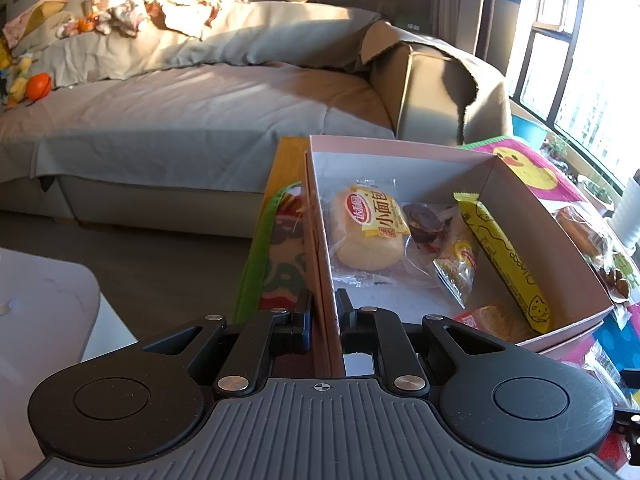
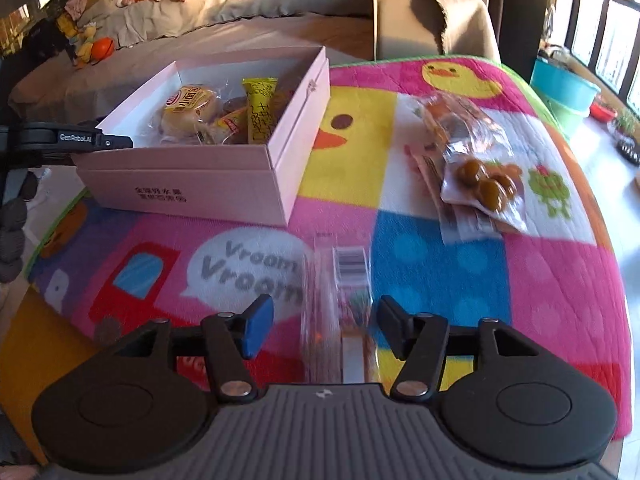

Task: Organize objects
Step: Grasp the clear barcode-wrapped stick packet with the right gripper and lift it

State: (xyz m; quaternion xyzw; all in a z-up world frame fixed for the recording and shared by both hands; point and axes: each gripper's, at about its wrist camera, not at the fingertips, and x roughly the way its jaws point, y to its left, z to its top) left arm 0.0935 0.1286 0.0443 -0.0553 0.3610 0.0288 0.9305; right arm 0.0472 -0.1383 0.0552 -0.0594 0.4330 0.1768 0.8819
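- Right gripper (image 2: 323,326) nearest the lens, low over the near edge of the table; its jaws stand wide apart, straddling a clear snack packet (image 2: 336,300) lying flat on the play mat (image 2: 440,248); packet blurred, contents unreadable, contact with the fingers cannot be told
- Left gripper (image 1: 323,312) has its jaws drawn together on the near left wall of the pink box (image 1: 400,146), one finger outside, one inside
- Seen from the right wrist, the box sits toward the far left corner of the mat, lid off, with the left gripper's arm reaching in from the left edge
- Inside the box: a wrapped bun (image 1: 366,232) with a yellow label against the left wall, a dark candy in clear wrap (image 1: 426,222) beside it, a long yellow bar (image 1: 502,260) leaning along the right wall, smaller packets in the near corner
- Toward the mat's right edge, well apart from the box: a bag of brown round sweets (image 2: 484,188) lying over other clear packets
- Grey sofa (image 1: 200,100) beyond the far edge
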